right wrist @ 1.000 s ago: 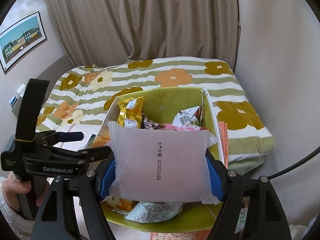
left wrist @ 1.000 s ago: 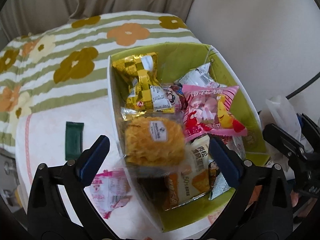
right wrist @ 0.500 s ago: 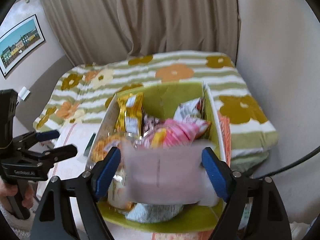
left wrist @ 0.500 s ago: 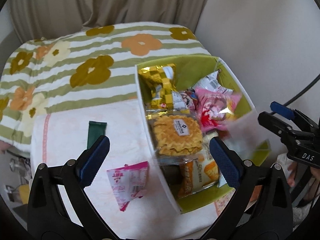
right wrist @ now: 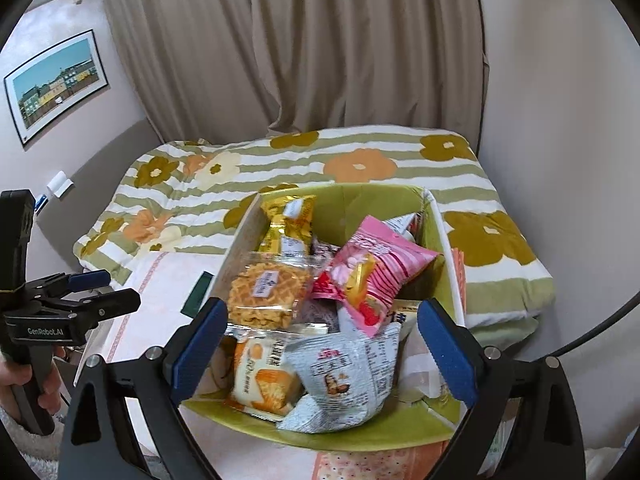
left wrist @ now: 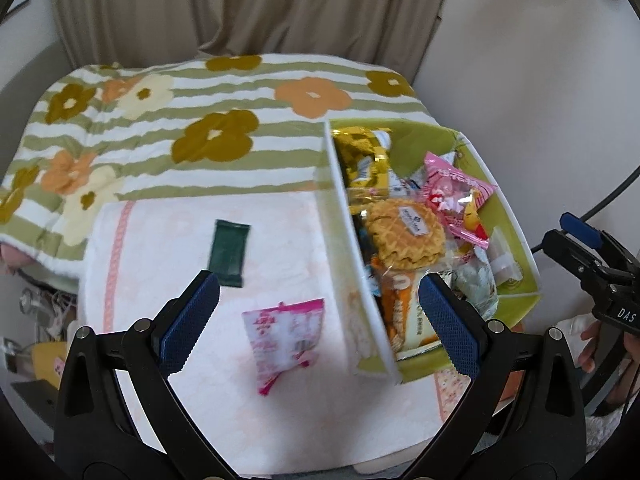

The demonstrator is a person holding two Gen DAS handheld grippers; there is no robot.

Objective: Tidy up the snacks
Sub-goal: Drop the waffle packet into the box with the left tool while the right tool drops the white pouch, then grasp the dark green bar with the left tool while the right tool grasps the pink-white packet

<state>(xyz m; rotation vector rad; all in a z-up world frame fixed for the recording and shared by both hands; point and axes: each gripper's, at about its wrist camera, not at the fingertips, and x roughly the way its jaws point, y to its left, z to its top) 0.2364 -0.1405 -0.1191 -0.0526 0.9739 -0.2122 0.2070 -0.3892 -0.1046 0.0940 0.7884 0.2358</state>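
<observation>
Snacks fill the green box (right wrist: 432, 426) on the worktop (left wrist: 168, 240), among them 1 waffle pack (right wrist: 268, 290), 1 pink candy bag (right wrist: 376, 276) and 1 gold packet (right wrist: 288, 222). Outside it lie 2 more: 1 dark green packet (left wrist: 230, 252) and 1 pink sachet (left wrist: 284, 336). Both claws, left (left wrist: 316, 324) and right (right wrist: 320, 350), gape released, grasping nothing.

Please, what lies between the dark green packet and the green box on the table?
Nothing lies there. In the left wrist view, only bare pale pink cloth separates the dark green packet from the green box.
</observation>
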